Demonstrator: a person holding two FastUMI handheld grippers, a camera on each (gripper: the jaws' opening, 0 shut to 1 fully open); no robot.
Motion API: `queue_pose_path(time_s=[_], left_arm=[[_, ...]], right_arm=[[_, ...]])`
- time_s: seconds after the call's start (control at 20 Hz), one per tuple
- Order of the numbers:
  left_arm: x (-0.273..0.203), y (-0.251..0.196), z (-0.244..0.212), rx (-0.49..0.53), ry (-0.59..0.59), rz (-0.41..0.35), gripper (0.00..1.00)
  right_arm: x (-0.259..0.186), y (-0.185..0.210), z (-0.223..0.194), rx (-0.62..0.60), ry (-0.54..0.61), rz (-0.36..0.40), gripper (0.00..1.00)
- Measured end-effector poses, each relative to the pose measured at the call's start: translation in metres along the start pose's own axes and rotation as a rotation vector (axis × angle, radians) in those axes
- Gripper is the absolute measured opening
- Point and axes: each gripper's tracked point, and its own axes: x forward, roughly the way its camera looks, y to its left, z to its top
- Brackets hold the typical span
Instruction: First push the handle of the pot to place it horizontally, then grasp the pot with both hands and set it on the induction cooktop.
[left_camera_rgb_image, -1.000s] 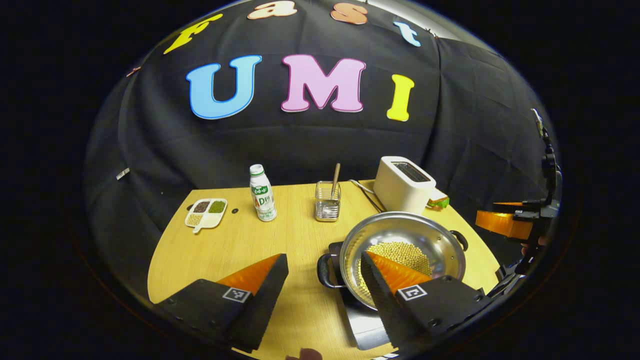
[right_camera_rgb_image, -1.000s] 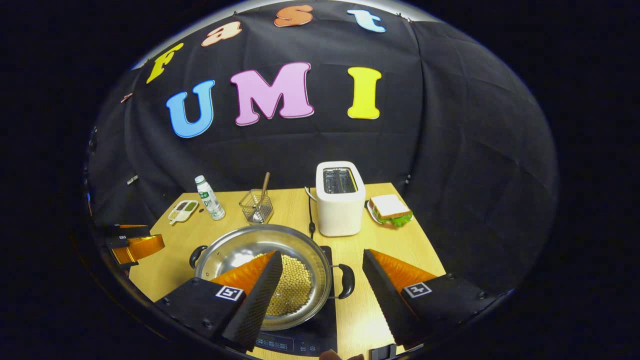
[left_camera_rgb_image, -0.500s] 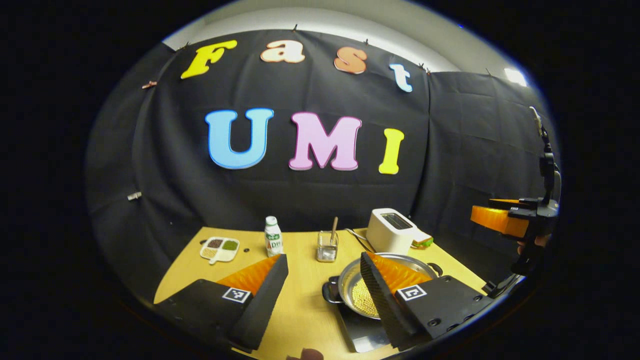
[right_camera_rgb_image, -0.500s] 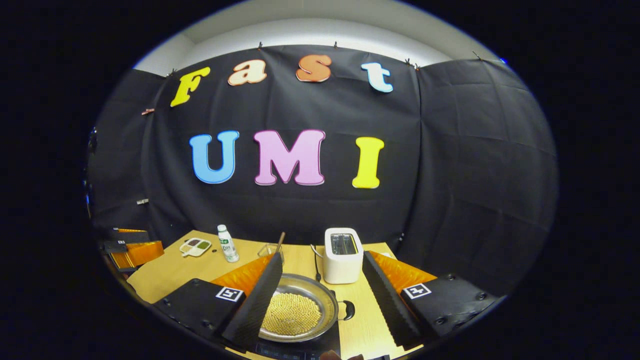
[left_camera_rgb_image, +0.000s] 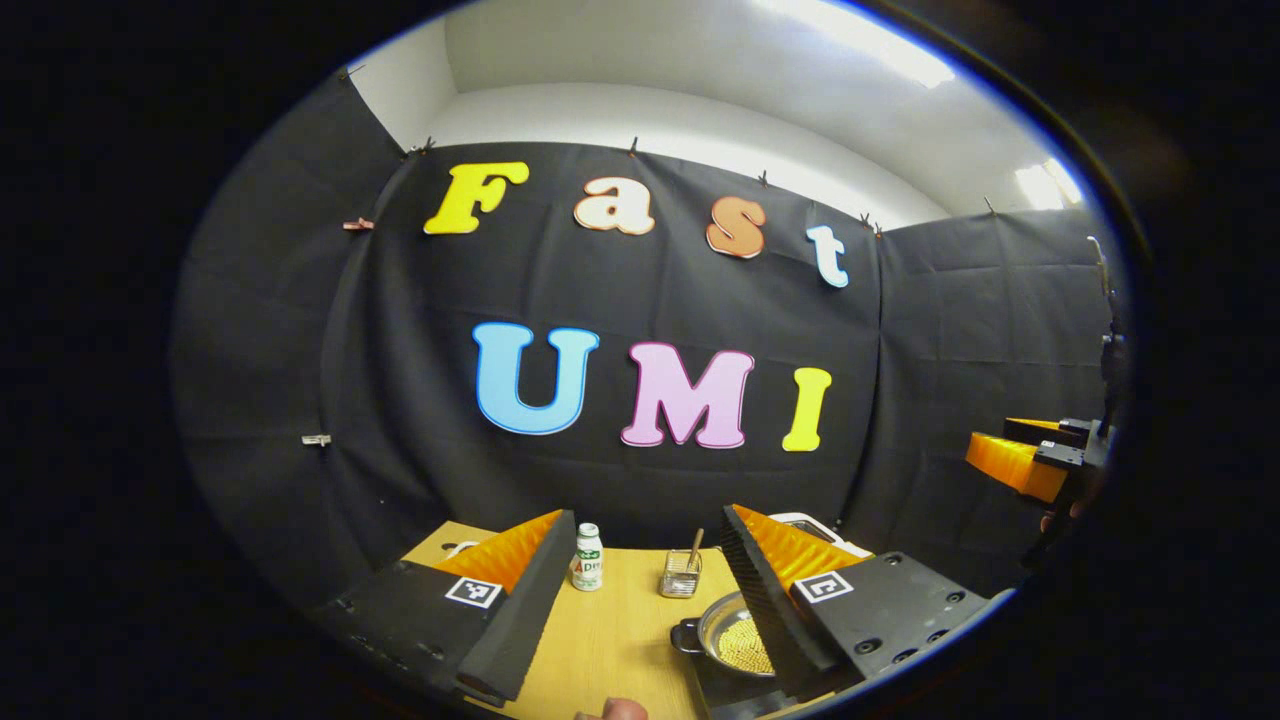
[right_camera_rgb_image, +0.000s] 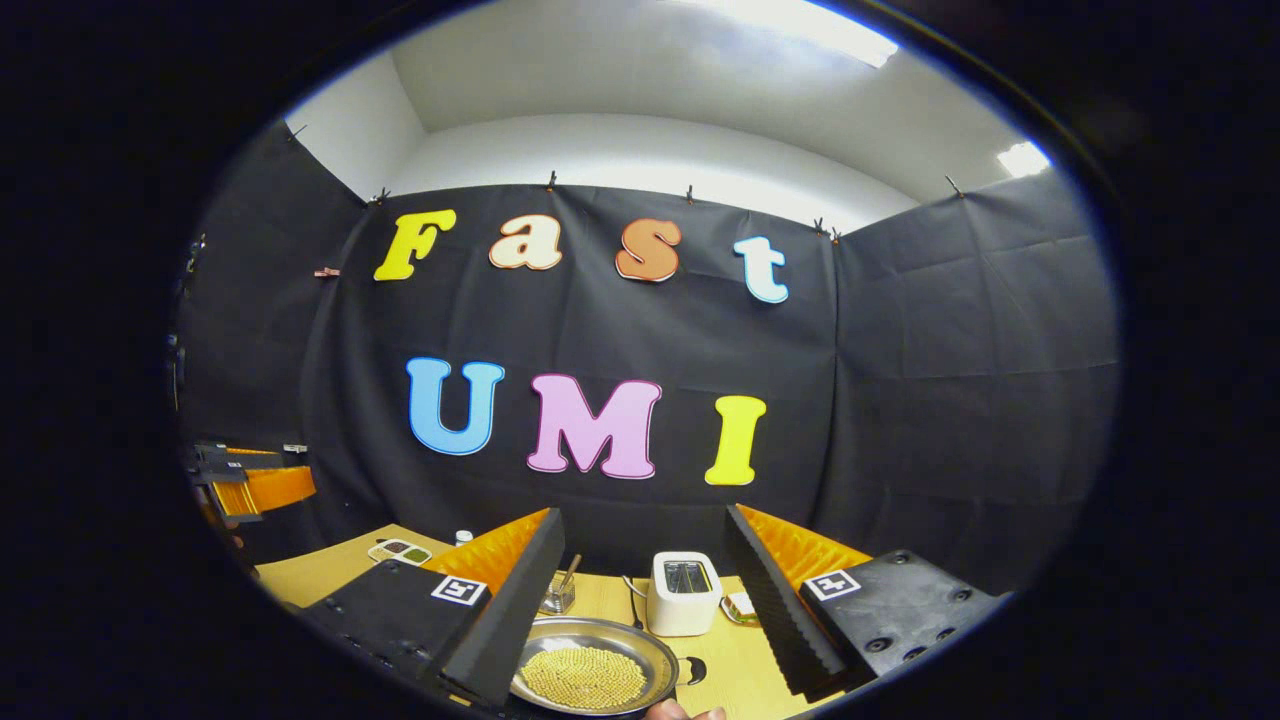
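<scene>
Pot (right_camera_rgb_image: 596, 677) sits on cooktop (left_camera_rgb_image: 722, 688), toaster (right_camera_rgb_image: 683, 593) just behind — both hand-held grippers, left (left_camera_rgb_image: 640, 590) and right (right_camera_rgb_image: 640, 590), raised well above pot, fingers spread wide, holding nothing.

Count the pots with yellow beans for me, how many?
1. The pot sits near the table's front edge, in front of the toaster. A claw finger hides part of the table, so another could be hidden.

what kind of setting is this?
Likely a staged kitchen booth: a wooden table before black cloth, with a pot of beans, a toaster and a drink bottle.
</scene>
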Motion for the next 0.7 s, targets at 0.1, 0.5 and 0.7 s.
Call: queue_pose_path(time_s=[0.1, 0.5, 0.7], left_arm=[[-0.011, 0.013, 0.021, 0.005, -0.067, 0.046, 0.96], [-0.042, 0.024, 0.023, -0.011, -0.065, 0.068, 0.94], [-0.042, 0.024, 0.017, -0.01, -0.045, 0.07, 0.95]], right_arm=[[-0.008, 0.001, 0.007, 0.031, -0.005, -0.008, 0.98], [-0.019, -0.006, 0.016, 0.035, -0.028, -0.048, 0.97], [-0.021, -0.004, 0.013, 0.045, -0.01, -0.051, 0.98]])
